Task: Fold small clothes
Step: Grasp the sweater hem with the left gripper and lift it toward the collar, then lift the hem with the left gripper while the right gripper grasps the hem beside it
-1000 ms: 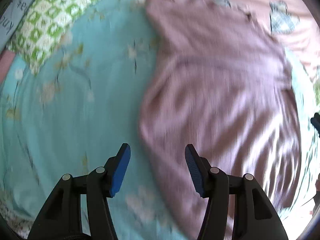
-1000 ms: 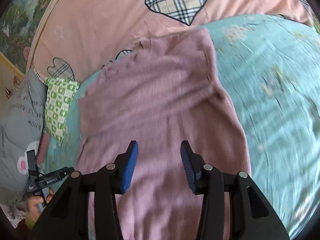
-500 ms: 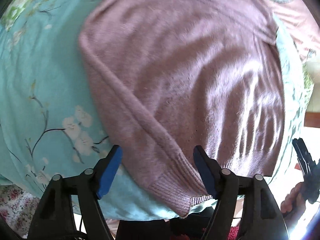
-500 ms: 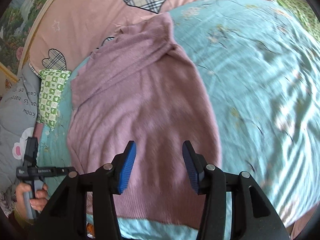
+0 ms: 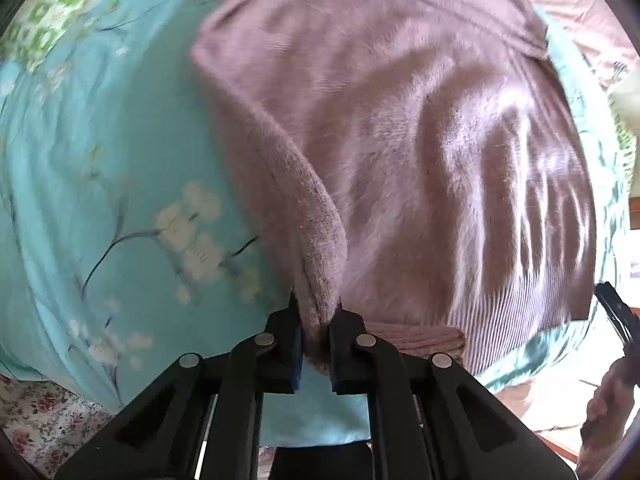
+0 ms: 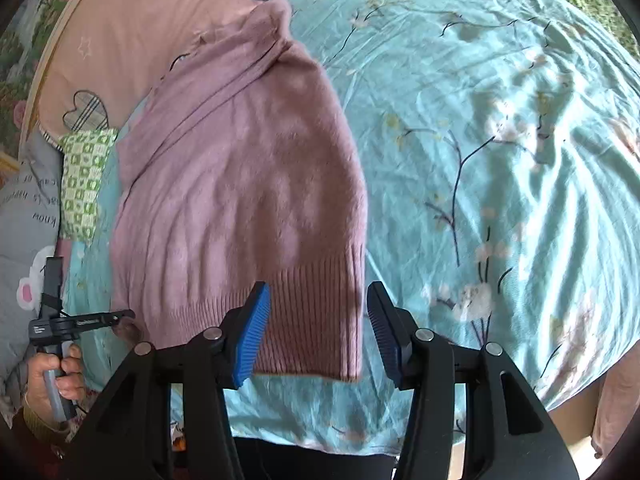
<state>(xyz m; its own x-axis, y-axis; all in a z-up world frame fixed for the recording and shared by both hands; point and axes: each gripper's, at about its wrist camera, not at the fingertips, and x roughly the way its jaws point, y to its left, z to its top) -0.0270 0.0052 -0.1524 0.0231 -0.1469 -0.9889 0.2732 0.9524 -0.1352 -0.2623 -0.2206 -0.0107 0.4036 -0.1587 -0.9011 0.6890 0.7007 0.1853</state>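
A mauve knit sweater lies spread on the turquoise floral bedsheet, its ribbed hem toward me. My left gripper is shut on the sweater's near left hem corner, which is bunched between the pads. In the right wrist view the sweater lies flat, and my right gripper is open just above its ribbed right hem corner, with the jaws on either side of the fabric. The left gripper shows there at the far left in a hand.
A pink quilt with plaid hearts lies beyond the sweater. A green patterned pillow and a grey cushion lie at the left. The bed's near edge is just below the hem.
My left gripper moved onto the sweater's left hem corner and shut on it. My right gripper drew back toward the right hem corner and opened wider.
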